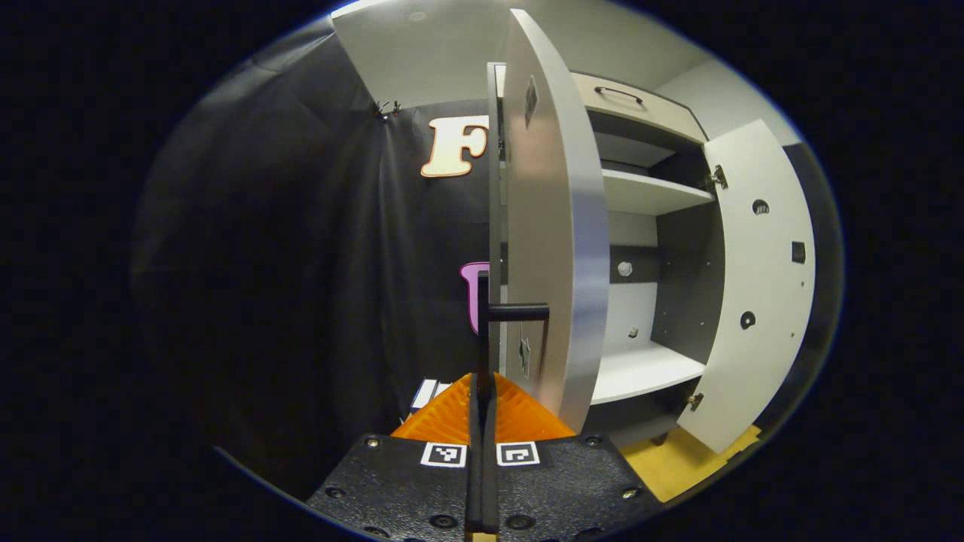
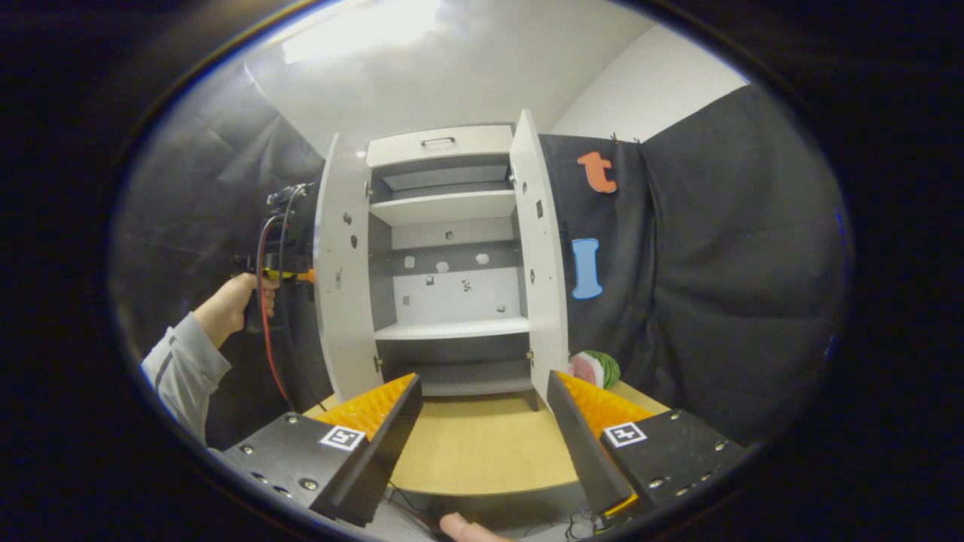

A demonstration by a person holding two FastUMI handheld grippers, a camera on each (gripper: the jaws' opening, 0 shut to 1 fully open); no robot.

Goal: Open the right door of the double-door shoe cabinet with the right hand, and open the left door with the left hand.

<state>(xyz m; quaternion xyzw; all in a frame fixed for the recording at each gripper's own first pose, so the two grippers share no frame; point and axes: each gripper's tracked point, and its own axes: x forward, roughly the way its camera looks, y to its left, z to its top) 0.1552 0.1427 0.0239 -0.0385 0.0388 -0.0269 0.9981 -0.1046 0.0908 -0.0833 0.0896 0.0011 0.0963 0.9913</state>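
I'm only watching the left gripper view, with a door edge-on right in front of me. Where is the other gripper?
Observer: The right gripper hangs over the table, away from the cabinet, fingers wide open and holding nothing.
Operator: Who holds my gripper?
Observer: A hand in a grey sleeve, behind the left door.
Operator: Is anything beside the cabinet?
Observer: Something striped green like a watermelon, on the table by the right door.
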